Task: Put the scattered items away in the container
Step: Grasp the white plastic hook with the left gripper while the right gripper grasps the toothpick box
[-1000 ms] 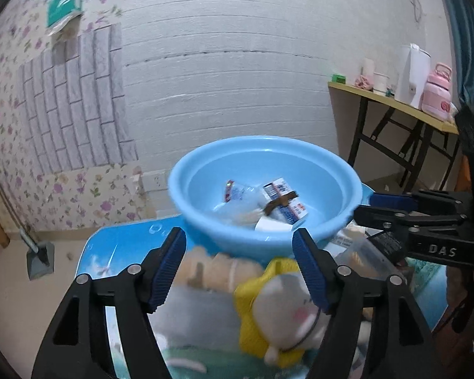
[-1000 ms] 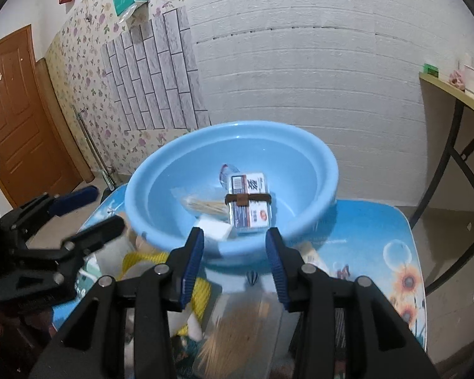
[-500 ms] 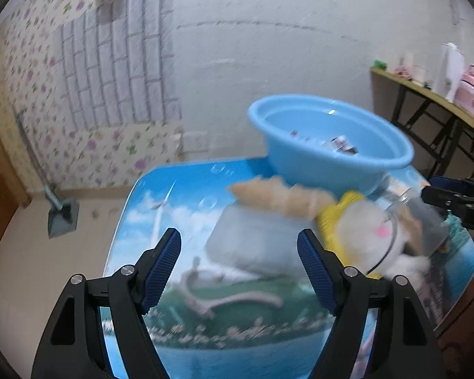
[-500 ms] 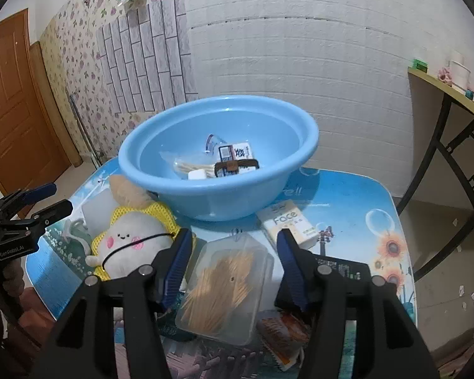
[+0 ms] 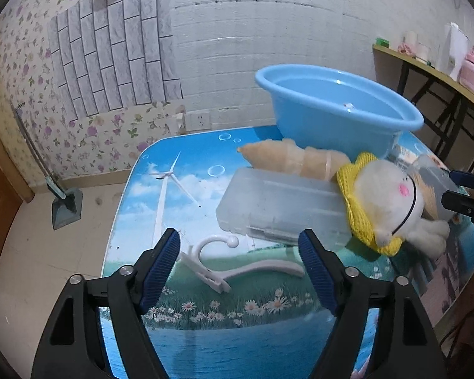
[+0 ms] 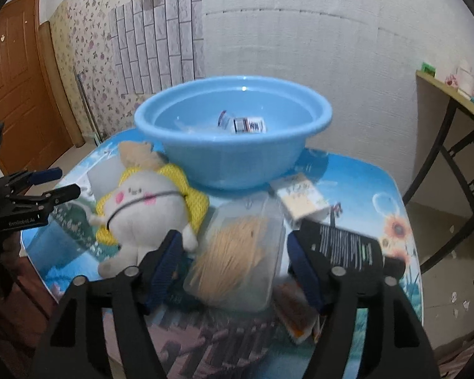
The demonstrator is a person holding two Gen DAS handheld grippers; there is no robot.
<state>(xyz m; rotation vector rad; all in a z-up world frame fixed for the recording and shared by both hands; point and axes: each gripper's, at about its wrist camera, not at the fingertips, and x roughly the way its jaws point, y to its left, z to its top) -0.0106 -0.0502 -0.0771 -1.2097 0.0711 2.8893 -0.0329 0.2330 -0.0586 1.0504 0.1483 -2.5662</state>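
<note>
**Both claws backed off the basin and lining up new pickups**

Since a second ago both grippers have pulled back from over the blue basin (image 6: pixel 233 145) and dropped toward the clutter on the table (image 5: pixel 205 341) in front of it, and both sets of jaws have just been opening with nothing clamped between them. So one drop-off looks done and the next grabs are starting

Using the basin as the landmark, biggest stuff first: the plush toy (image 6: pixel 142 208) in its yellow knit sits just in front of the basin, leaning on the frosted plastic case (image 5: pixel 281 208). A beige bundle (image 5: pixel 294 158) lies touching the basin's near wall. The clear tub of toothpicks (image 6: pixel 240 252) is in front of the basin, with a small white box (image 6: pixel 301 197) near the basin's base beside it and a black packet (image 6: pixel 347 249) further out. The white plastic clip hook (image 5: pixel 237 268) is the farthest out

Right gripper (image 6: pixel 237 268) is about half open, straddling the toothpick tub, pads not pressing it as far as I can tell. Left gripper (image 5: pixel 240 265) is wide open and empty, hovering over the clip hook. My guess for next: lower, close, lift, carry over the rim

Basin contents: a printed little carton (image 6: pixel 249 124) and what looks like a small clear bag next to it, hard to make out. Plenty left to tidy
</note>
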